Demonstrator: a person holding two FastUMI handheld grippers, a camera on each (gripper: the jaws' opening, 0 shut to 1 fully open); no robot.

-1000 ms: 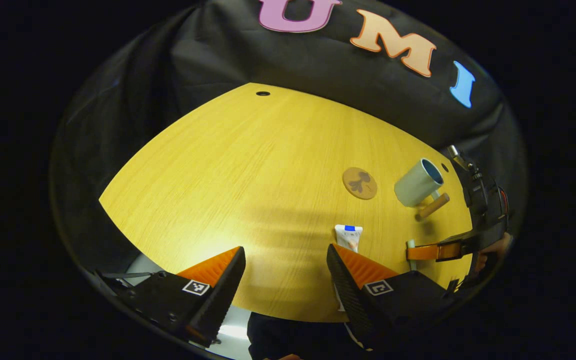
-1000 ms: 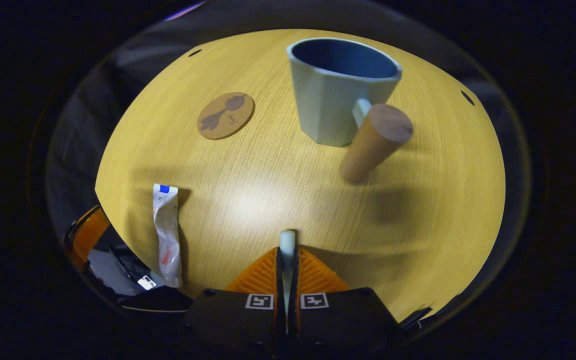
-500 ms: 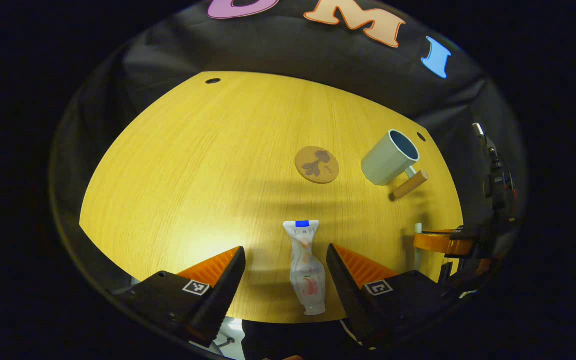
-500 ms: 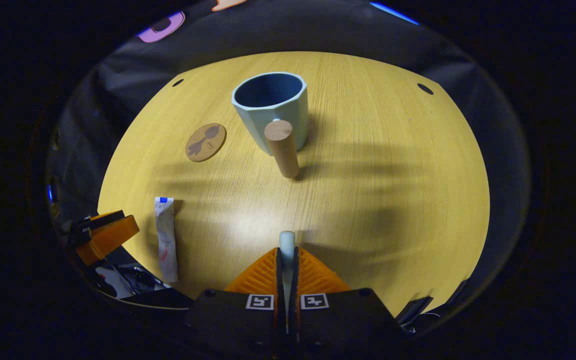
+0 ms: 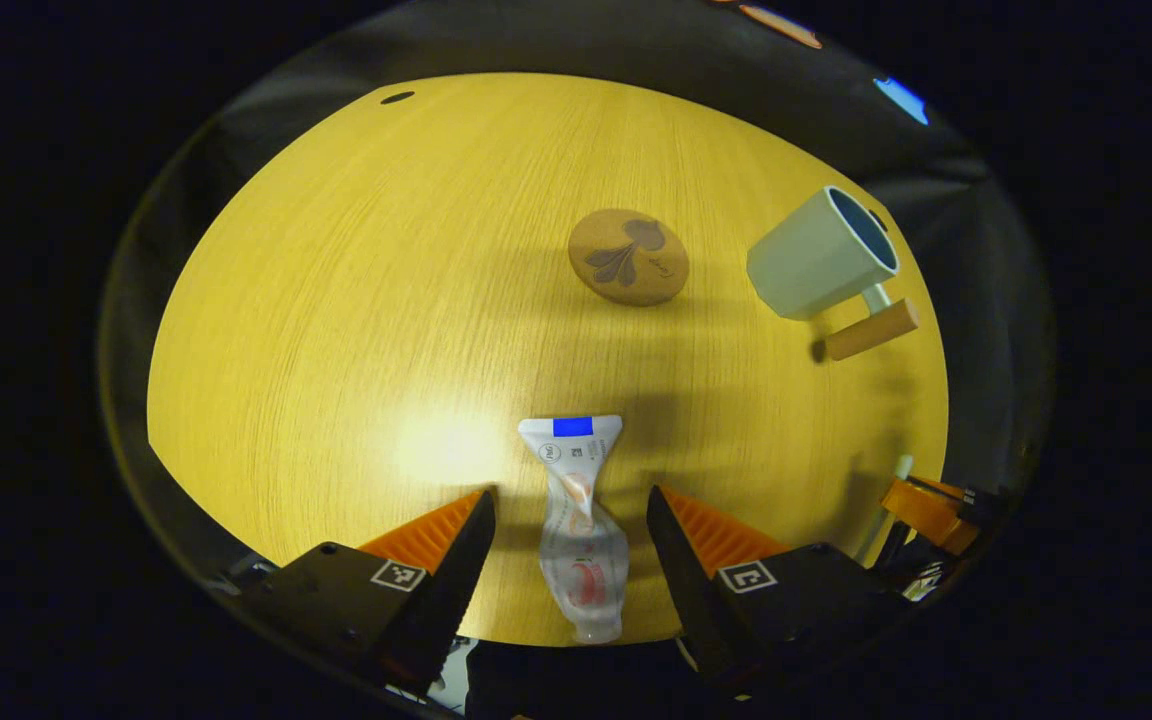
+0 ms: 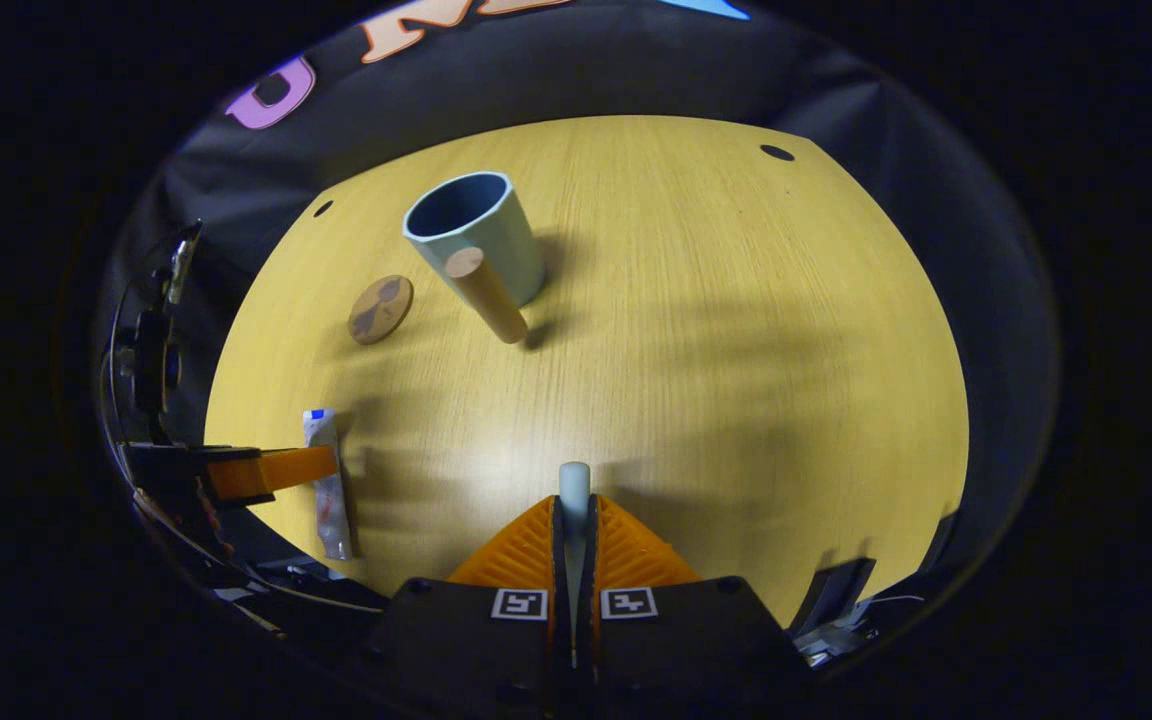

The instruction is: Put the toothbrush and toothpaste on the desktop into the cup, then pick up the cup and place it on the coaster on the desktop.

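Observation:
A white toothpaste tube (image 5: 576, 520) lies flat near the desk's front edge, its blue-marked end pointing away from me. My left gripper (image 5: 569, 494) is open, one finger on each side of the tube and neither touching it. The right gripper (image 6: 574, 505) is shut on the pale toothbrush (image 6: 574, 478), whose tip sticks out past its fingers above the desk. The light blue cup (image 6: 476, 235) with a wooden handle (image 6: 486, 293) stands upright farther back. A round cork coaster (image 6: 381, 309) lies left of it. The cup (image 5: 821, 253) and coaster (image 5: 628, 257) also appear in the left gripper view.
The yellow wooden desktop (image 5: 356, 300) has small dark holes (image 6: 776, 152) near its far corners. Black cloth walls close in behind it. The left gripper (image 6: 256, 472) sits by the tube (image 6: 326, 480) at the desk's near left edge, and the right gripper (image 5: 926, 505) shows at far right.
My left gripper has swung over so the toothpaste now lies between its open fingers. The right gripper, still holding the toothbrush, has drawn back from the cup.

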